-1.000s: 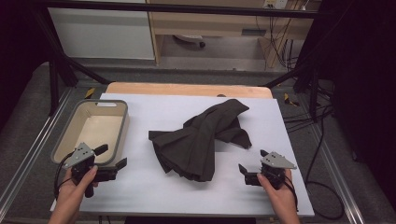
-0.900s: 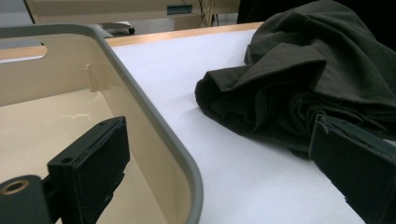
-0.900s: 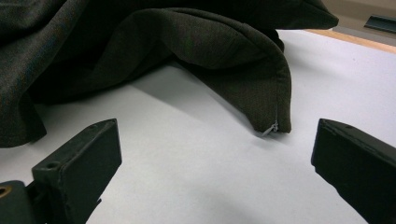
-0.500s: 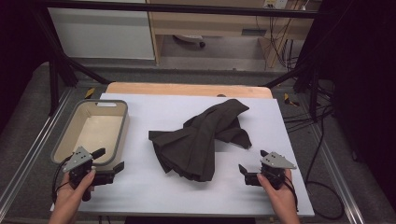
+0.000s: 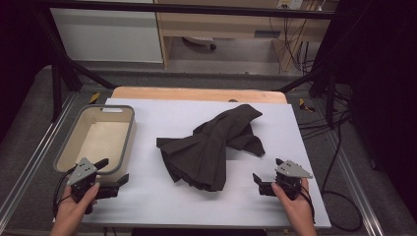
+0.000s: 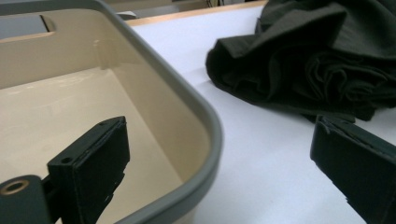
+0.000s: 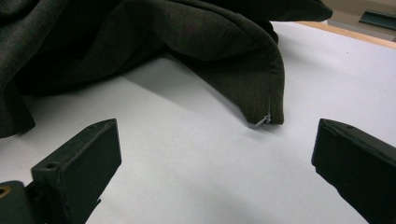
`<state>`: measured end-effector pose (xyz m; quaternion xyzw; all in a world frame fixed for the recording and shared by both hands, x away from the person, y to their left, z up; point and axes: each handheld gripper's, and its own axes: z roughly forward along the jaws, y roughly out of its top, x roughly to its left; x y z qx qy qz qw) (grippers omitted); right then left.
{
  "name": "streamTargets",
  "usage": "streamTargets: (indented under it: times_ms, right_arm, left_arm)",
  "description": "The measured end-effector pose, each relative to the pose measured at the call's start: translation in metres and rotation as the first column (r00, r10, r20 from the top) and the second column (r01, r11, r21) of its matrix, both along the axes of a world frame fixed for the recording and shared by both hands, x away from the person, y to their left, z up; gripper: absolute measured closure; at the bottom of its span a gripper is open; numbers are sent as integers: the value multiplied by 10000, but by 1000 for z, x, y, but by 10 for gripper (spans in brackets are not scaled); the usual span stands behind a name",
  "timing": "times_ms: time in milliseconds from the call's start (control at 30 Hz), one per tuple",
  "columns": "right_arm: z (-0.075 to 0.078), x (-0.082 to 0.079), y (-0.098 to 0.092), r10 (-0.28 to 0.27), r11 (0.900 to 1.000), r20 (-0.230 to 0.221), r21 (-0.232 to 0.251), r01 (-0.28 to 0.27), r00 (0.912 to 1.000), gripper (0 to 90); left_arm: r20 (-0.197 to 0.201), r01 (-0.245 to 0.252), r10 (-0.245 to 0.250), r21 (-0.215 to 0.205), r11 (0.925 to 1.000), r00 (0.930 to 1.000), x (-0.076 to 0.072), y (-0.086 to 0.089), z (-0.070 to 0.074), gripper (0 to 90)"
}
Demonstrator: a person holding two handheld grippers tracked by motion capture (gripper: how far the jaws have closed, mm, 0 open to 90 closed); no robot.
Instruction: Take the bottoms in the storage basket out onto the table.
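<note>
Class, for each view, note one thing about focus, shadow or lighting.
High view: room edges fall into darkness, the white table evenly lit. Left gripper view: the bin rim is sharp, dark garment folds soft. Right gripper view: garment casts a soft shadow beneath its raised fold.

One dark garment lies crumpled at the centre of the frame, the single piece of clothing on the one white table. One beige bin with a grey rim sits at the left of the frame. Two handheld grippers are counted at the bottom edge: the left gripper at lower left and the right gripper at lower right, each with two black jaws spread apart and one grey three-cornered plate on top. Two hands hold them, one apiece. One small zipper pull shows at a corner of the garment in the right gripper view.
</note>
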<state>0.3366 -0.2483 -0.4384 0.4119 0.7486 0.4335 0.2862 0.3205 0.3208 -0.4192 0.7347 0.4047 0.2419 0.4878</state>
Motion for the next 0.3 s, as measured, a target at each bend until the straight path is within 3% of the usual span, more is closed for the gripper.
streamTargets:
  times_ms: [100,300]
  right_arm:
    - [-1,0,-1,-61,10000,-36,-76,61,10000,20]
    - [-6,3,-3,-248,9995,-258,-212,242,9994,17]
  left_arm:
    - [15,-208,209,-287,9994,9998,0,7,-1,48]
    - [114,-159,165,-501,9986,9998,-2,5,3,51]
